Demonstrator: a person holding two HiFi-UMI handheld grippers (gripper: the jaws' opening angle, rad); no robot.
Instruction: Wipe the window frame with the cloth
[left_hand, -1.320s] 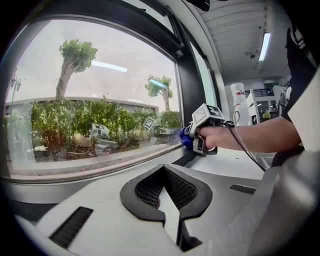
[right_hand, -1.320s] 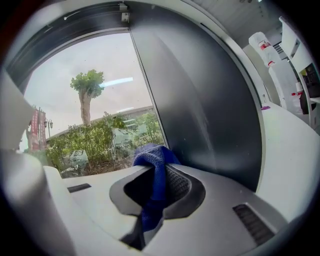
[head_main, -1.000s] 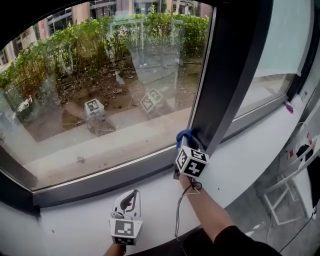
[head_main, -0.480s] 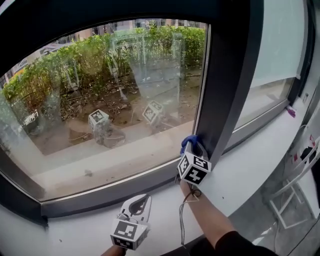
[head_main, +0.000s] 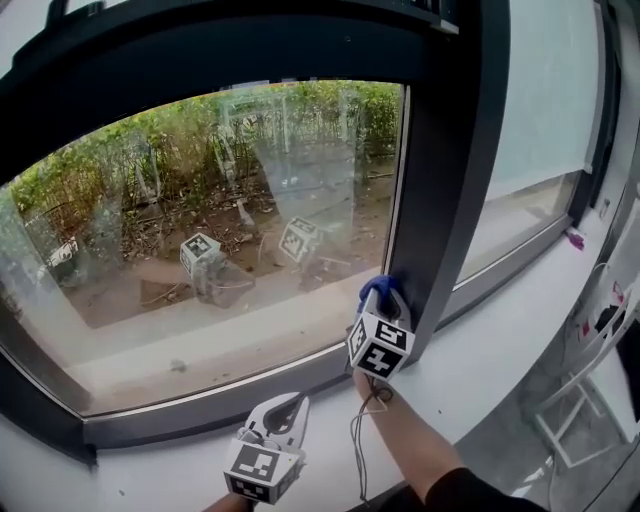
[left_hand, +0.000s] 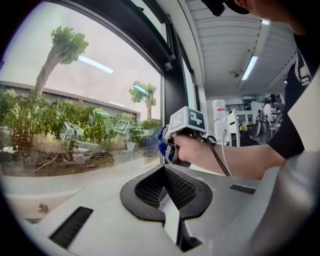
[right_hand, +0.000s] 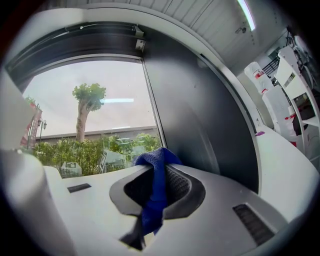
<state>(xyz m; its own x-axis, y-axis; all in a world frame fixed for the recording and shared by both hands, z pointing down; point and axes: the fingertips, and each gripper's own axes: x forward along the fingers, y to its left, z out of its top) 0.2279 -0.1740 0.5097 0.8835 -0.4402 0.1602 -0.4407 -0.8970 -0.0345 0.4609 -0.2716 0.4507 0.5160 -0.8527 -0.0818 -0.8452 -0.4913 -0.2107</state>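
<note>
While right tongs pinch nubby blue cloth at the smooth dark window frame, left tongs sit closed, empty.

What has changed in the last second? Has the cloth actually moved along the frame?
The right gripper, shut on the blue cloth, appears to have edged slightly up the dark vertical frame post from its bottom corner. The head view tilted upward too, so the shift is hard to judge. Nothing was taken or let go. The left gripper stays shut and empty over the white sill.
</note>
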